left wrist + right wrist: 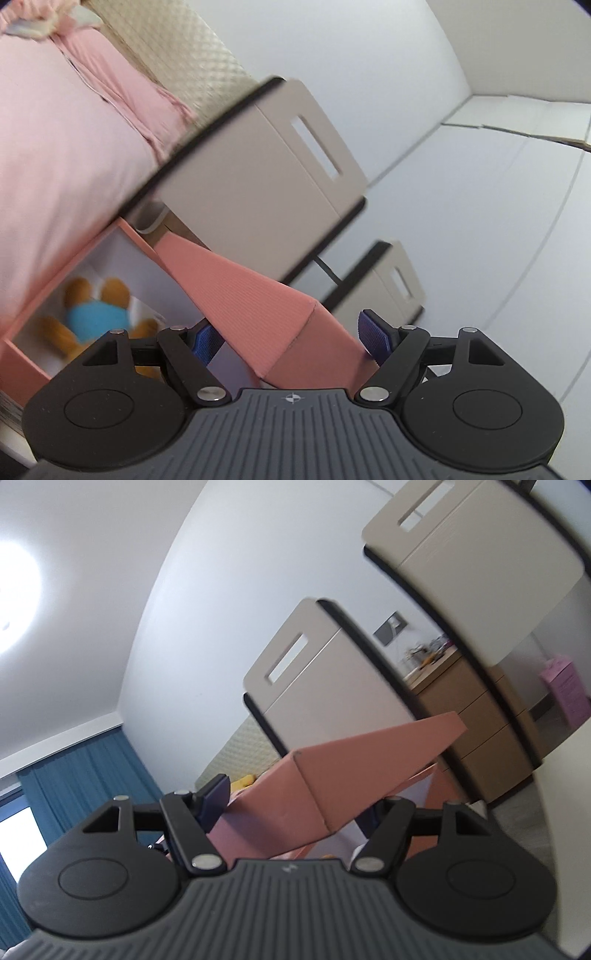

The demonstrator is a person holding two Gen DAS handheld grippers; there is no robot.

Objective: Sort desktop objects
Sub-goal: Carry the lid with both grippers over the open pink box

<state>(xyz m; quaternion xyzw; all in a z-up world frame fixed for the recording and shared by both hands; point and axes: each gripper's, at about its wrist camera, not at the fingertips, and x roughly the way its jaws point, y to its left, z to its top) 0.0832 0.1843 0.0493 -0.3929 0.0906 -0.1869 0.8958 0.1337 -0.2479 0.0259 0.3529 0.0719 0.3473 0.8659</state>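
Left gripper (291, 341), tilted: fingers apart, straddling a corner of the pink box lid (251, 295), pads just off its faces. Right gripper (295, 812): one finger (212, 799) beside the lid; grip state cannot be told. Teddy bear (96, 314) lies in the open pink box (22, 363) below.

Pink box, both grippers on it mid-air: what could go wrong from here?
1. The left gripper straddles only a corner of the pink box; its blue pads look wide apart, so the box could slip.
2. The box is tilted and open, so the stuffed bear could tumble out.
3. The right gripper also sits at a box corner, and both views are blurred; fast motion could twist the cardboard.
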